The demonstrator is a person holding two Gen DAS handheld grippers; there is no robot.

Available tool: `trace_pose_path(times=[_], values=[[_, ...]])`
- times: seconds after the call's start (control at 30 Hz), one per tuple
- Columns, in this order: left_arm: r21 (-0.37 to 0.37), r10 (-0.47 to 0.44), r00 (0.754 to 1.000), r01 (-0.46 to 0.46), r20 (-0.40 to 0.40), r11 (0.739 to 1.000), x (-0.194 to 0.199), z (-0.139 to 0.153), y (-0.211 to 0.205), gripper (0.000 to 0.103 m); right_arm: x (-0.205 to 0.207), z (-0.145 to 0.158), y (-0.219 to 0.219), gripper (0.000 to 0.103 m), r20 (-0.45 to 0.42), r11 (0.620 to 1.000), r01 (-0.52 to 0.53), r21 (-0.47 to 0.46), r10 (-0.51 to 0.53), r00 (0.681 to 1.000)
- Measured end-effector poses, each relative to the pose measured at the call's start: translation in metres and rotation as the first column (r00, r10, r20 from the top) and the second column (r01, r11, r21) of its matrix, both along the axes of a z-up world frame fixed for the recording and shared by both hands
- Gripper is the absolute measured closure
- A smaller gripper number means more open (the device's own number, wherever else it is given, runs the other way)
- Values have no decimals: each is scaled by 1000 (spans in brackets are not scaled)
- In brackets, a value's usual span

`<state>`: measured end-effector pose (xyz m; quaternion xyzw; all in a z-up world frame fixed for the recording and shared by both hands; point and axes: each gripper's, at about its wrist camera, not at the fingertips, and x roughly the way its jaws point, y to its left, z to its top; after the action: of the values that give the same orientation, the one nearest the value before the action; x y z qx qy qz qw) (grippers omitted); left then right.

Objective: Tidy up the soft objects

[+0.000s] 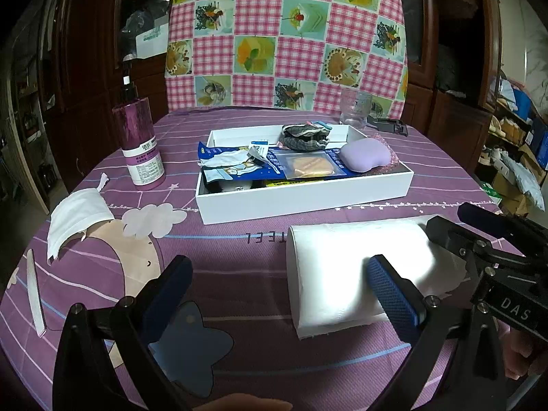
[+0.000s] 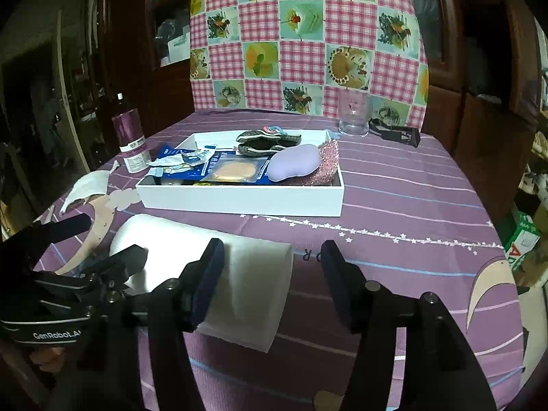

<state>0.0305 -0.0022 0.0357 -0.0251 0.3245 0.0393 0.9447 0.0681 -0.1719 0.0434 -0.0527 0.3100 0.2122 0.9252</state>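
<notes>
- The white, soft toilet paper roll [image 1: 356, 270] lies on the near counter [image 2: 411, 205], just in front of the white tray [image 2: 239, 198].
- Light and squashy; grip it gently across its round middle.
- Left tool [image 1: 281, 287] is wide open, empty; right tool [image 2: 274, 274] is half open, gripping nothing.

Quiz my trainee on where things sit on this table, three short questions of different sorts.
1. Where does the toilet paper roll lie?
A. On the tablecloth, in front of the white tray
B. Inside the tray
C. Behind the tray
2. True or false: the purple bottle stands upright outside the tray.
3. What colour is the rounded soft object at the tray's right end?

Key: 1 A. 2 True. 3 Purple.
</notes>
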Motion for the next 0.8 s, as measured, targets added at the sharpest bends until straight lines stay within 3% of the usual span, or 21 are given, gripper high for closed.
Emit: trace_pose_path(times=[0.53, 0.8], values=[[-2, 0, 1000, 0, 0, 1000, 0, -1, 0, 0, -2, 0, -1, 25, 17, 998, 50, -35, -49, 999], [-17, -5, 1000, 5, -4, 1000, 0, -2, 1, 0, -3, 0, -1, 22, 19, 998, 48, -40, -47, 999]])
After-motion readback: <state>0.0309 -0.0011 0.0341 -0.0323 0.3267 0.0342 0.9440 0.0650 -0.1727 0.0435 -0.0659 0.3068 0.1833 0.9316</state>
